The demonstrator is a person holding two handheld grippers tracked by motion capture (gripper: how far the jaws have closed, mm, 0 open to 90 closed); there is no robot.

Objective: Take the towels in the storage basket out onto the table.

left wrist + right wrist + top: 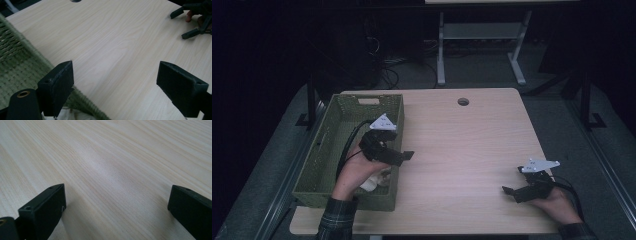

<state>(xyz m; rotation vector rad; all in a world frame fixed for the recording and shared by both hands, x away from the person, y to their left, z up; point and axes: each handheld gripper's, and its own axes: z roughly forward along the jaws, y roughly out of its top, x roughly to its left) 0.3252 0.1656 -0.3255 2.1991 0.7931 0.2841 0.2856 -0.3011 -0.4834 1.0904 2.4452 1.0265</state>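
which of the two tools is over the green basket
The left tool: its hand reaches over the woven green basket and its jaws jut past the basket's right rim. The right tool sits over bare table, far from it.

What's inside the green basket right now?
A white, crumpled-looking item lies at the near right corner of the basket, under the left gripper, whose jaws stand open. What it is cannot be told; the hand and cable cover part of the floor.

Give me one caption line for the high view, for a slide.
Left gripper open over the green basket's right rim; right gripper open, low over the wooden table.
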